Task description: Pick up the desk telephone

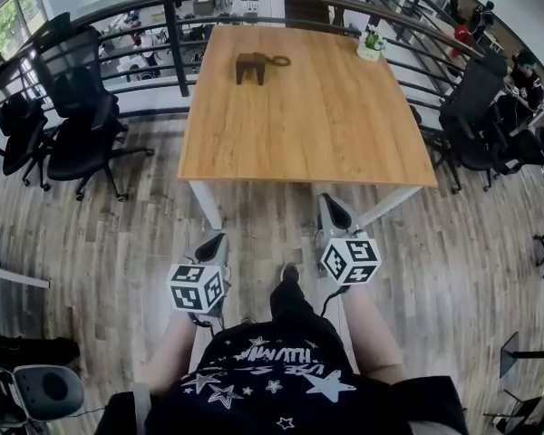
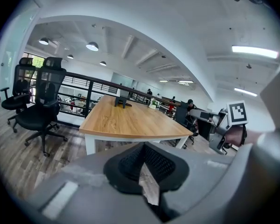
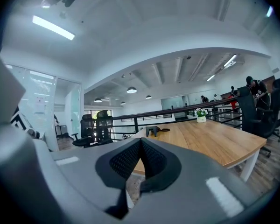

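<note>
Telephone (image 1: 251,66), dark brown and blocky with a cord (image 1: 277,60) looping at its right, standing on the far part of the wooden worktop (image 1: 326,125), well apart from left claw (image 1: 221,237) and right claw (image 1: 327,199), both closed on nothing, held before the near edge.

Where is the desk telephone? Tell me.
In the head view the desk telephone sits at the far end of the wooden table, left of centre; the potted plant stands at its far right corner.
</note>
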`<state>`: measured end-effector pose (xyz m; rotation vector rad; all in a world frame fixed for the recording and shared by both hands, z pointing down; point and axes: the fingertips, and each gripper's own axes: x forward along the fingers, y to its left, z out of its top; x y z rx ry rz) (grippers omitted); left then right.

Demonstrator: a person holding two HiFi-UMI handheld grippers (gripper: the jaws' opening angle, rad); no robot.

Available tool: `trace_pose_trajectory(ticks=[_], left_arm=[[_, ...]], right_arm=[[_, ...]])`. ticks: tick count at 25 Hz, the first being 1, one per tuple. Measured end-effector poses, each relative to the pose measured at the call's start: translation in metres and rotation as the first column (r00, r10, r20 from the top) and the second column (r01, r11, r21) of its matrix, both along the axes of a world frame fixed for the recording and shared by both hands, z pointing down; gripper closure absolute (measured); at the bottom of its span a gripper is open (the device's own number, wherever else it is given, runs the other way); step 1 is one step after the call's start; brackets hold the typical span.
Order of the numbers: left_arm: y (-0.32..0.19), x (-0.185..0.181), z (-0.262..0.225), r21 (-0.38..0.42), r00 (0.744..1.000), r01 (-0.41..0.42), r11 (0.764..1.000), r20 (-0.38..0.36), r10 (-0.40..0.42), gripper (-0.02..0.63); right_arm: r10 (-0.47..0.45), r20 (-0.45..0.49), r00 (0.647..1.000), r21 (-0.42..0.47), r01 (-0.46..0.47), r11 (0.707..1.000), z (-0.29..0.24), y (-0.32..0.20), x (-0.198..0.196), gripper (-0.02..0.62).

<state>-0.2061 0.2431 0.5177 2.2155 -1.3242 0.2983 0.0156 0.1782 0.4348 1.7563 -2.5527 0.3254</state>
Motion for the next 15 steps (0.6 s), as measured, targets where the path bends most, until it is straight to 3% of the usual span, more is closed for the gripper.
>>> trace_pose_trajectory(ticks=[7, 15], left_arm=[[-0.059, 0.006, 0.004, -0.022, 0.998, 0.063, 0.998, 0.014, -0.062, 0.604], [-0.15, 0.057, 0.002, -0.028, 0.996, 0.083, 0.996, 0.029, -0.083, 0.604]], right_arm=[[-0.032, 0.032, 0.999, -0.02, 0.032, 0.999, 0.014, -0.076, 0.014, 0.594], [-0.069, 0.045, 0.997, -0.049, 0.071, 0.996, 0.022, -0.165, 0.062, 0.594]])
